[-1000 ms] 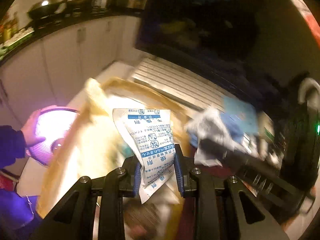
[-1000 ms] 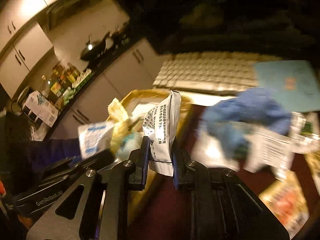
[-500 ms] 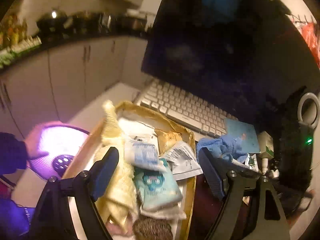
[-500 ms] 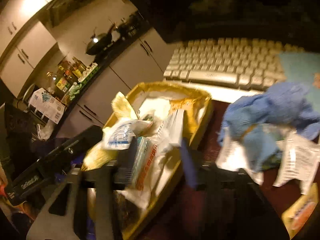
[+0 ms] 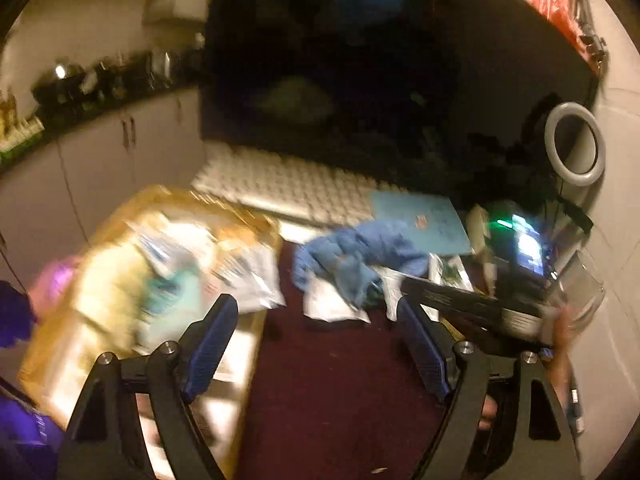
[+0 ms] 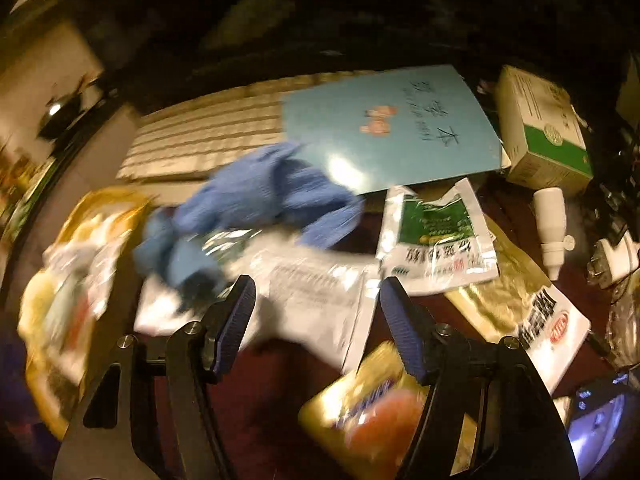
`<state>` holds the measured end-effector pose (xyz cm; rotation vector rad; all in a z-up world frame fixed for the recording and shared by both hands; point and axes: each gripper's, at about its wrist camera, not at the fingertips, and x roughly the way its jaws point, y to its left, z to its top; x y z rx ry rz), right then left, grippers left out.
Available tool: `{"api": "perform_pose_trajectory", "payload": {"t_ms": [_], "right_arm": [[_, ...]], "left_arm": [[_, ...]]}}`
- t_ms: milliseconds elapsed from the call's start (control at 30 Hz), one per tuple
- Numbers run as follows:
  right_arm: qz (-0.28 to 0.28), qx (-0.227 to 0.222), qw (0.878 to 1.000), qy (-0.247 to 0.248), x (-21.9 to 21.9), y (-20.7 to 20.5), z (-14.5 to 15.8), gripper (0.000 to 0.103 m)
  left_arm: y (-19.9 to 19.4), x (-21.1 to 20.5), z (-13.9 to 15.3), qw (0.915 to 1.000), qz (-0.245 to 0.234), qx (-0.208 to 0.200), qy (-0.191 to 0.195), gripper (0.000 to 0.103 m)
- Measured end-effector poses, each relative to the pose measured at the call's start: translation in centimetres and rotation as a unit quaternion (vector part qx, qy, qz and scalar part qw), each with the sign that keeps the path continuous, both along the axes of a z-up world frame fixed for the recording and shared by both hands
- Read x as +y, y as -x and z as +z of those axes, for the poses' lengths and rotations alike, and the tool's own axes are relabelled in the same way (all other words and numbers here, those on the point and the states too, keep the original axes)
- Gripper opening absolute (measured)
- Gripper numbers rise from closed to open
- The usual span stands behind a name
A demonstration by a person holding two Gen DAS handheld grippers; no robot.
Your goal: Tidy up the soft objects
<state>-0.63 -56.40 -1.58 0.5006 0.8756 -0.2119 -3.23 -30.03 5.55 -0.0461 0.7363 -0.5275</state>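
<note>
Both grippers' jaws wide apart, empty, above blue cloth [image 6: 260, 196].

cloth [image 6: 264, 196]: 1 | keyboard [image 6: 200, 136]: 1 | booklet [image 6: 392, 128]: 1 | box [image 6: 544, 128]: 1 | bottle [image 6: 552, 228]: 1

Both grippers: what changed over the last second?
Each let go of its white sachet into the gold tray. Left gripper and right gripper now open, empty, swung right toward the blue cloth. Cloth, keyboard and blue booklet unmoved.
</note>
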Motion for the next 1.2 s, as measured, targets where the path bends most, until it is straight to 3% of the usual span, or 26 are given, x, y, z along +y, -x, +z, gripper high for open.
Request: {"api": "perform_pose_trajectory", "payload": {"t_ms": [67, 133, 167, 367, 767, 1200], "right_arm": [[-0.021, -0.011, 1.000, -0.006, -0.4, -0.6, -0.4, 0.066], [-0.037, -0.014, 0.999, 0.023, -0.5, -1.5, -0.9, 0.068], [-0.048, -0.011, 0.998, 0.049, -0.4, -1.9, -1.2, 0.079], [-0.030, 0.024, 0.996, 0.082, 0.7, -2.0, -1.7, 0.102], [-0.029, 0.024, 0.996, 0.080, 0.9, -1.8, -1.6, 0.102], [-0.029, 0.024, 0.996, 0.080, 0.7, -1.9, -1.7, 0.102]], "left_arm": [[-0.7, -1.0, -1.3, 0.9997, -0.010, 0.024, 0.006, 0.082], [-0.7, -2.0, -2.2, 0.9993, -0.011, 0.035, -0.006, 0.082], [-0.5, -2.3, -2.5, 0.9991, -0.014, 0.038, -0.009, 0.082], [0.1, -2.9, -4.3, 0.9980, -0.024, 0.057, -0.013, 0.082], [1.6, -4.3, -4.2, 0.9972, -0.051, 0.050, -0.022, 0.082], [1.3, -3.9, -4.6, 0.9971, -0.047, 0.057, -0.015, 0.082]]}}
